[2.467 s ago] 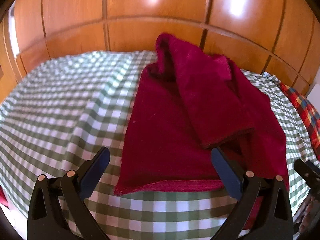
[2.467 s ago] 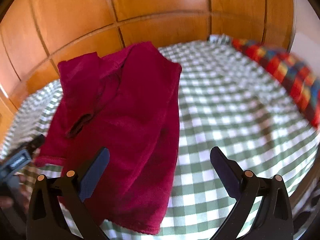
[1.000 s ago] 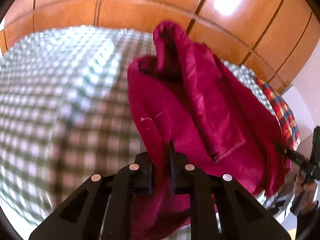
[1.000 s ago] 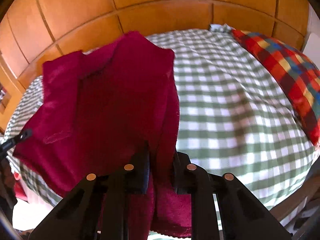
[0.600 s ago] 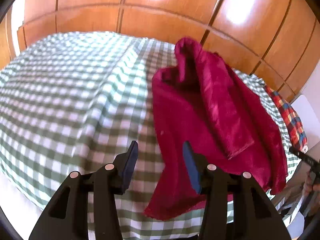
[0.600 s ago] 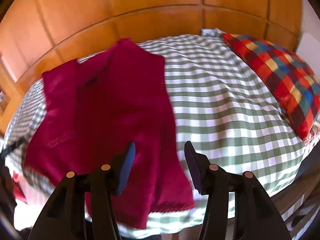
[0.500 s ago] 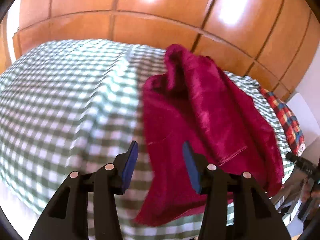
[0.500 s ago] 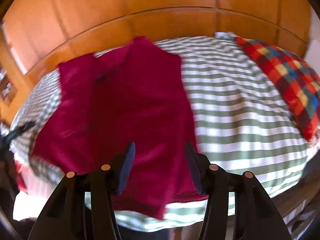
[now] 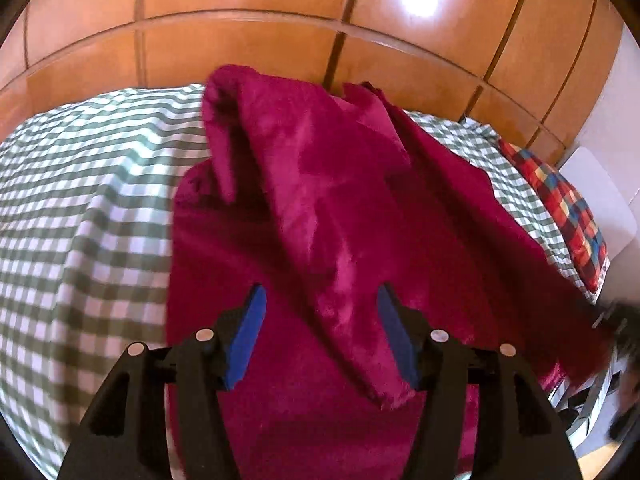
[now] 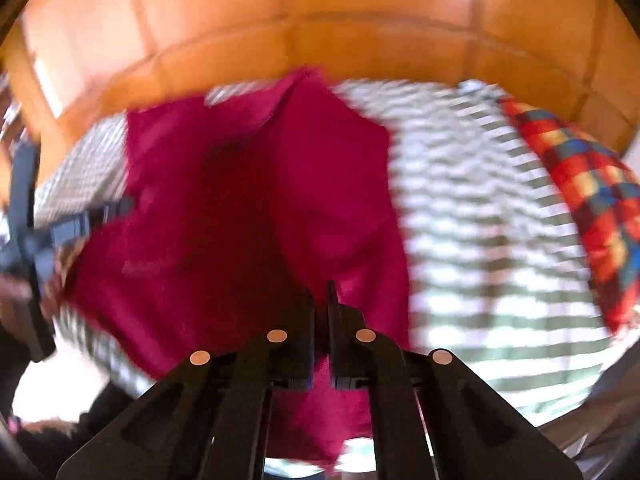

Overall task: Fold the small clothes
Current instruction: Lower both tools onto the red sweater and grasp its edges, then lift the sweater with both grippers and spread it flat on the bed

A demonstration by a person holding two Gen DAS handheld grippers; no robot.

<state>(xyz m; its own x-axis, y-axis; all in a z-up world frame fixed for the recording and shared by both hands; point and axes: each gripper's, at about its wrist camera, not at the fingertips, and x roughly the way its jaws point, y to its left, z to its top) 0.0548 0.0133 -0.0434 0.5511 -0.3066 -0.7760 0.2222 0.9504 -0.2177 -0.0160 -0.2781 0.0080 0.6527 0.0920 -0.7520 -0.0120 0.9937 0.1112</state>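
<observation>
Fleece, soft and limp: the crimson garment (image 9: 320,208) looks plush and light, so I judge it will sag and drape wherever it is not supported, and thick folds could slip out of a shallow pinch. It won't break, but it will bunch. Best hold, I think, is at a hem or corner, gathering a single layer deep between the pads rather than a fat roll.

It lies on the bed (image 9: 80,184) with the green checked cover, running from the near edge up toward the wooden panelled wall (image 9: 240,40), with a long flap folded diagonally across its body. A red plaid pillow (image 10: 592,184) sits off to the right, apart from it.

My left tool (image 9: 320,332) hangs over the garment's near half, its blue pads apart and opening, with fabric below them but nothing pinched. My right tool (image 10: 320,312) has its jaws pressed together on the garment's near right edge; the view is blurred, yet cloth shows between and below the tips.
</observation>
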